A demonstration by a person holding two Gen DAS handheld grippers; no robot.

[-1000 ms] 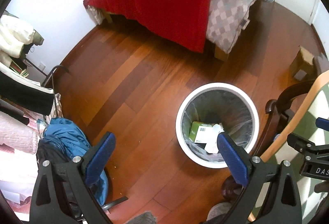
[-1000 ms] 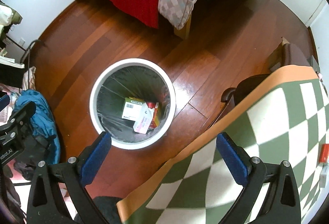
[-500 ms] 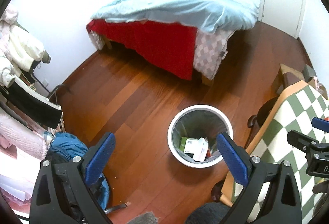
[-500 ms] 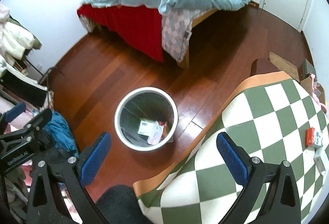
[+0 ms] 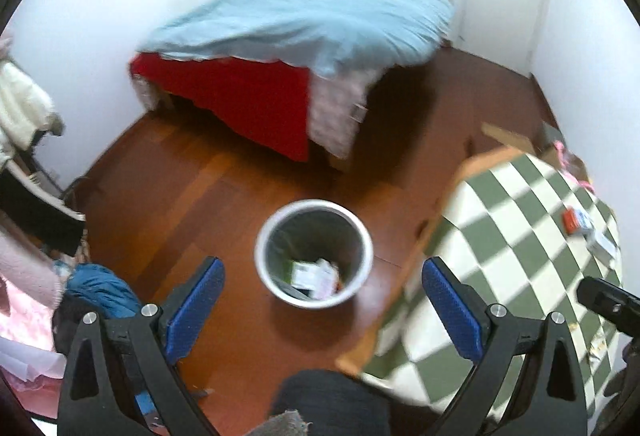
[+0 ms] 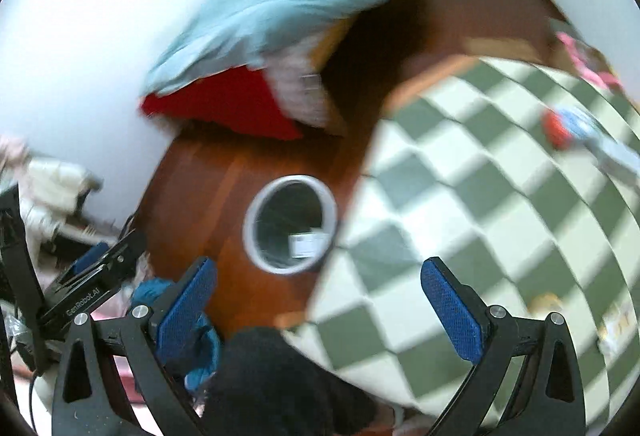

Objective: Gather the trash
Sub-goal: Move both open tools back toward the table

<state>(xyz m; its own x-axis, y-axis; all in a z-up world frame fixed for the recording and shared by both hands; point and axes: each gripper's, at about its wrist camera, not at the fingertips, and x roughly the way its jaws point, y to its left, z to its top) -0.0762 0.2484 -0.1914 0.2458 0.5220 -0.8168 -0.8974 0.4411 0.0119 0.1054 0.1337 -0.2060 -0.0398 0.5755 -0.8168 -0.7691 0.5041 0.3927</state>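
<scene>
A white round trash bin [image 5: 315,252] stands on the wooden floor, lined with a clear bag, holding a green-and-white box and other small packets. In the right wrist view the bin [image 6: 291,224] sits partly behind the table's edge. My left gripper [image 5: 323,310] is open and empty, high above the bin. My right gripper [image 6: 319,310] is open and empty too, over the table's corner. On the green-checked tablecloth [image 5: 520,236] lie a red-and-white small box [image 5: 576,220] and a pale packet [image 5: 602,246]. The same red box [image 6: 560,126] appears blurred in the right wrist view.
A bed [image 5: 304,36] with a light blue duvet and red sheet stands against the far wall. Clothes on a rack [image 5: 24,164] and a blue bundle [image 5: 100,288] crowd the left. A cardboard box [image 5: 508,134] sits beyond the table. Something dark [image 5: 328,402] is below the grippers.
Both grippers have risen and pulled back from the bin, which now looks smaller. The right view has swung right over the checked table and is motion-blurred. Both stay open.
</scene>
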